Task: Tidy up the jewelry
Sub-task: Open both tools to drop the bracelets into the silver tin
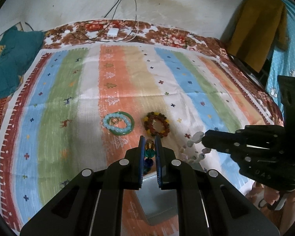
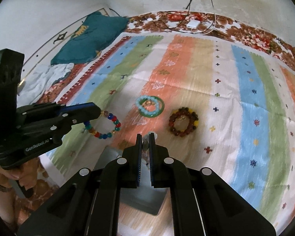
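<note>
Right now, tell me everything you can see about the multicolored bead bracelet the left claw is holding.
The bracelet is a loop of glossy, translucent round beads in red, green, blue and amber, glass or plastic by the look. The left claw is shut on its upper part, and the loop hangs open below the fingers over the striped cloth. Whether its lowest beads touch the cloth is unclear. Between the fingers, amber, green and blue beads show.

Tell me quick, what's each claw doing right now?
Left gripper: shut on the multicolored bead bracelet.
Right gripper: shut on the pale stone bracelet.
</note>
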### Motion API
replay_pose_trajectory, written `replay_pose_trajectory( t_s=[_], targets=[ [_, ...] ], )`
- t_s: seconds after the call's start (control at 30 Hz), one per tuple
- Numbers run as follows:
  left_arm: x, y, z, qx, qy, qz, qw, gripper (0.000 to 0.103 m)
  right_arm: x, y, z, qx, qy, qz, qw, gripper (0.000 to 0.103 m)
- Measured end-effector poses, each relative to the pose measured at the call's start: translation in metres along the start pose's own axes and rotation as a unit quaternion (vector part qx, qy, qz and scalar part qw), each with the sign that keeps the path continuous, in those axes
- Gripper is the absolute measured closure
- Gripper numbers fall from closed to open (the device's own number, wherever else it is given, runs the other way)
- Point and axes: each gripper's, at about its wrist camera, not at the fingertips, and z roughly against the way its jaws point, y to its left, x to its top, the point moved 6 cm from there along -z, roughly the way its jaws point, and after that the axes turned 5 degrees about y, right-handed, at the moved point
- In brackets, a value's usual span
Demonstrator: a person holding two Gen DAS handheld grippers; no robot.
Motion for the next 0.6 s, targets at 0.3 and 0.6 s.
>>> replay_pose_trajectory(
  t_s=[0.3, 0.6],
  targets=[
    [-0.023, -0.01, 0.005, -0.031, 0.01, 0.009, 0.9994, 0.094, -0.024, 0.009, 0.0, 0.008, 0.011, -0.001, 1.0, 0.095],
    [-0.034, -0.007, -0.003, -0.028, 0.029, 0.012, 0.9991, 0.062, -0.033, 0.008, -0.004, 0.011, 0.019, -0.015, 1.0, 0.093]
  ],
)
